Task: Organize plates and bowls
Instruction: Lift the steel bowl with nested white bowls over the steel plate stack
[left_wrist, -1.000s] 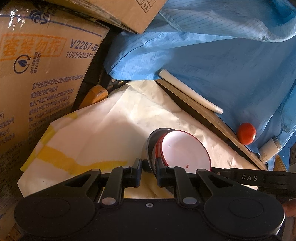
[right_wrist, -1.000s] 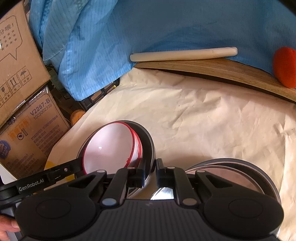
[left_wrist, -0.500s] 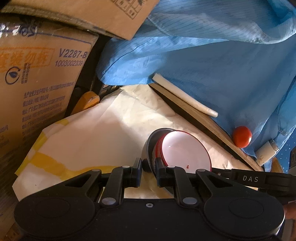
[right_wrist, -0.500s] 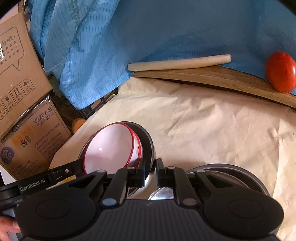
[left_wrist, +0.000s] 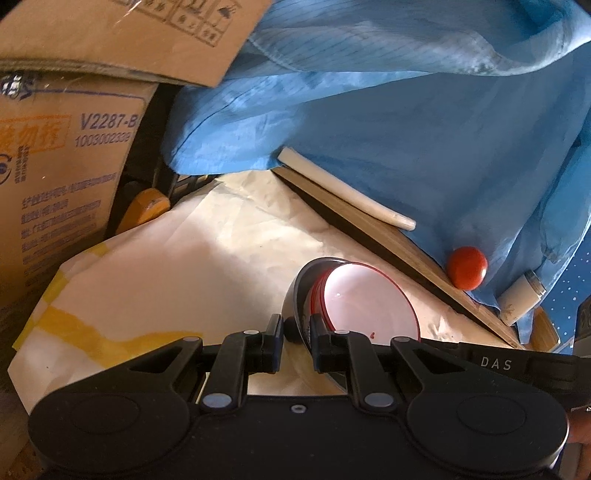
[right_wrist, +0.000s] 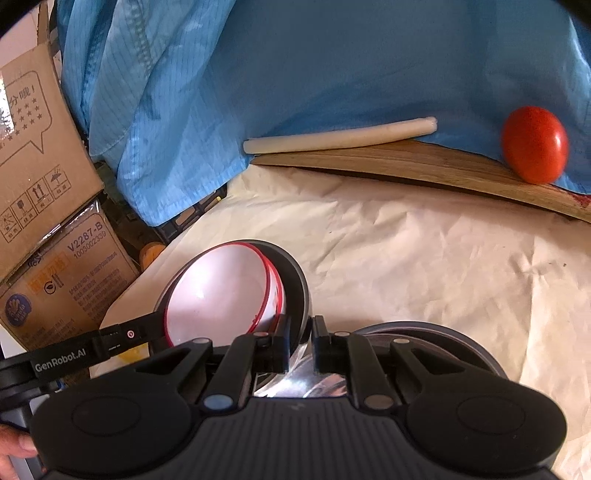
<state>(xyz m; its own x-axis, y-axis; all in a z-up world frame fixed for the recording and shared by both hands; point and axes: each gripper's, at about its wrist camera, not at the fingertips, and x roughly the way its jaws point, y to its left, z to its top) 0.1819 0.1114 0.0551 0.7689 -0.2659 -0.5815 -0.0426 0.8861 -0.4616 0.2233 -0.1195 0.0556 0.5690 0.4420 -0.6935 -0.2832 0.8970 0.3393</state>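
held thing: dark grey metal bowl (right_wrist: 295, 280) with red-rimmed white bowls (right_wrist: 218, 295) nested inside — tilted, opening facing the left-gripper side, off the crumpled cream paper sheet (right_wrist: 406, 251)
left gripper (left_wrist: 297, 341): jaws nearly together, pinching the grey bowl's rim on its near-left edge; wall sits between the pads
right gripper (right_wrist: 300, 341): jaws pressed together on the opposite rim of the same grey bowl, seen in the right wrist view
key relation: both grippers clamp one stack from opposite sides — the line between the two grips runs across the bowl mouth, left to right; neither hand is nearer, the load is shared
second piece: round grey-rimmed metal plate (right_wrist: 461, 343) lying flat on the paper, just beside and below the right gripper, right of the tilted stack
judgement: likely next spot is onto or beside that plate; stack needs levelling first, or the inner bowls could slide out
background: blue striped cloth (right_wrist: 332, 74); red tomato (right_wrist: 535, 144) on a wooden board (right_wrist: 406, 162) with a pale rolling stick (right_wrist: 340, 134); printed brown cardboard boxes (left_wrist: 55, 177) at left
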